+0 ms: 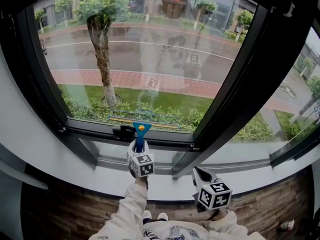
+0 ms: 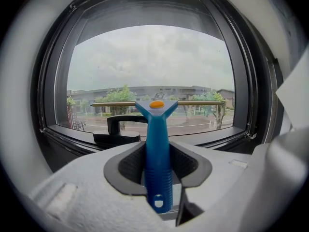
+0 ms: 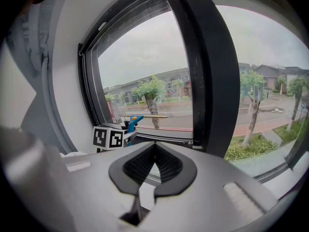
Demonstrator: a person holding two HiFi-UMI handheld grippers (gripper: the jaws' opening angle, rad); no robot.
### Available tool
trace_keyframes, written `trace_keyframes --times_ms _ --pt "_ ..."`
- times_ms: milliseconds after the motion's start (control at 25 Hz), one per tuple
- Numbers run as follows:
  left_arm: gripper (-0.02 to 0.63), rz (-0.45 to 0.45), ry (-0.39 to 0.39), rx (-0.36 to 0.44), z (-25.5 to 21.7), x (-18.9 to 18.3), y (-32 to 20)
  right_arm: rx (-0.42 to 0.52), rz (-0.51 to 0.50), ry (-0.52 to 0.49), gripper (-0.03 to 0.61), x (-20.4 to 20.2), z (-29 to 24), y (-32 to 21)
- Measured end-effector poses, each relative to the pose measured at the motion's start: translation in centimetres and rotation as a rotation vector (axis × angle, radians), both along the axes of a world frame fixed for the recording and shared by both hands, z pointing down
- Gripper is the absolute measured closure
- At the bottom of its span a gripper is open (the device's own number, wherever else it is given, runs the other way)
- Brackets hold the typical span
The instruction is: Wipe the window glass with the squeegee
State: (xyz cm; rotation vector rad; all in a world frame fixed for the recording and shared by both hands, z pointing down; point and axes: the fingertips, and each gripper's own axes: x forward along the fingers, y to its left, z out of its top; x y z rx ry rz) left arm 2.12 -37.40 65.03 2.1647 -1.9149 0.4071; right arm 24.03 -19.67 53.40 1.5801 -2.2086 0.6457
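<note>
The left gripper [image 2: 158,153] squeezes the squeegee [image 2: 157,129], one jaw on each side of the handle. The squeegee is blue, with ridges low on the handle, a hole at its end and an orange dot near the top. Its long thin blade [image 1: 144,122] lies just ahead of the jaws, low on the glass [image 1: 150,59], maybe touching it. The right gripper [image 3: 153,148] is closed on nothing; the squeegee is ahead, to its left.
</note>
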Motion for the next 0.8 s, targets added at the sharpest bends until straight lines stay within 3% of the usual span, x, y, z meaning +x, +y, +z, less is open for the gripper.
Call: trace_keyframes --times_ms 480,800 --pt "0.468 0.016 0.004 -0.027 -0.2 -0.1 1.0 0.002 0.007 -0.014 0.572 -0.5 0.0 0.8" --pt "0.468 0.069 0.006 0.039 -2.9 0.5 3.0 0.003 0.033 -0.029 0.572 -1.0 0.2 2.0"
